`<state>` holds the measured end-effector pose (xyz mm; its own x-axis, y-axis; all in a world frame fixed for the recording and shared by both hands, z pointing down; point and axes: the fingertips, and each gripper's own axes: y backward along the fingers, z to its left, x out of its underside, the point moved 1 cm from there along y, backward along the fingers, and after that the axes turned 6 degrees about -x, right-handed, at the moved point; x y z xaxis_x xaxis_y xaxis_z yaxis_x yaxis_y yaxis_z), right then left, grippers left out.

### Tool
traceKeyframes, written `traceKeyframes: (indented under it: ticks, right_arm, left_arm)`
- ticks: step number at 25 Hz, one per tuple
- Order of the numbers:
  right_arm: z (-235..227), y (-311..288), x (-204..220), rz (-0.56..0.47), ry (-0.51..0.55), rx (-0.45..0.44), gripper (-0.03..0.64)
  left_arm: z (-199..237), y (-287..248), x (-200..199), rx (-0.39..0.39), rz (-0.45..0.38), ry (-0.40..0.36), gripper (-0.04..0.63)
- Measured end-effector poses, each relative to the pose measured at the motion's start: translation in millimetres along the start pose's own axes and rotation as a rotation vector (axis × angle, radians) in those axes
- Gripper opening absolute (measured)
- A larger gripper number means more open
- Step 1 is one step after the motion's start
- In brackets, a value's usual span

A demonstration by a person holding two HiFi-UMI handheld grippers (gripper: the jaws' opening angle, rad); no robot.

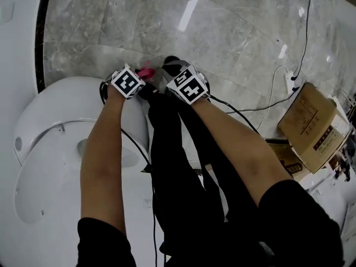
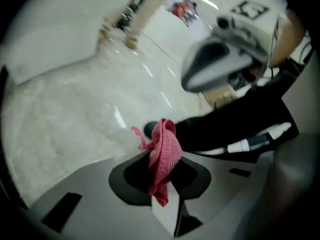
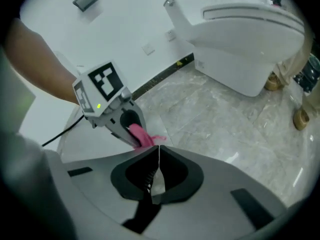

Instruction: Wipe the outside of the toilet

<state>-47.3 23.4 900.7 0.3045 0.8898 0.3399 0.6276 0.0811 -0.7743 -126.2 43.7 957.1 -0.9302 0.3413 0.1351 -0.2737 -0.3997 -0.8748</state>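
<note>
No text can be read; the print on the cardboard box (image 1: 311, 124) at three o'clock is too small.

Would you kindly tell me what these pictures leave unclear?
Head view: the left gripper hides most of the cloth, so whether the cloth touches the toilet cannot be told.
Head view: the left edge cuts off the toilet.
Left gripper view: the right gripper is blurred.
Head view: the box print is too small to read.
</note>
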Motion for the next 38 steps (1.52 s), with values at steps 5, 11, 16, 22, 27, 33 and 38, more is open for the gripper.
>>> traceKeyframes:
  ticks: [5, 11, 16, 22, 27, 33, 38]
  right_arm:
    - [31.5, 95.0, -136.4, -0.205, 0.118, -0.054, 0.034]
    - [132.8, 254.3, -301.0, -0.507, 0.311, -0.114, 0.034]
    - [230.1, 389.3, -394.2, -0.749, 0.482, -0.190, 0.034]
    - [316.3, 510.5, -410.6, -0.878, 0.612, -0.257, 0.034]
    - [364.9, 566.1, -407.9, -0.943, 0.726, -0.290, 0.034]
    - [387.5, 602.8, -325.6, -0.963, 0.756, -0.312, 0.034]
    - [402.4, 621.5, -225.8, -0.937, 0.761, -0.326, 0.034]
  left_arm:
    - [47.4, 209.8, -66.7, -0.347, -0.480, 0.431, 0.081]
    - [8.5, 482.6, -80.0, -0.685, -0.982, 0.652, 0.081]
    - [-80.5, 675.8, -57.0, -0.993, -1.308, 0.670, 0.081]
    - [-247.3, 795.8, 6.1, -1.327, -1.550, 0.743, 0.081]
    - [-364.8, 822.9, 60.9, -1.536, -1.666, 0.782, 0.081]
    - [-476.4, 741.3, 95.4, -1.624, -1.676, 0.885, 0.083]
    - [-565.7, 670.2, 94.3, -1.671, -1.584, 0.892, 0.083]
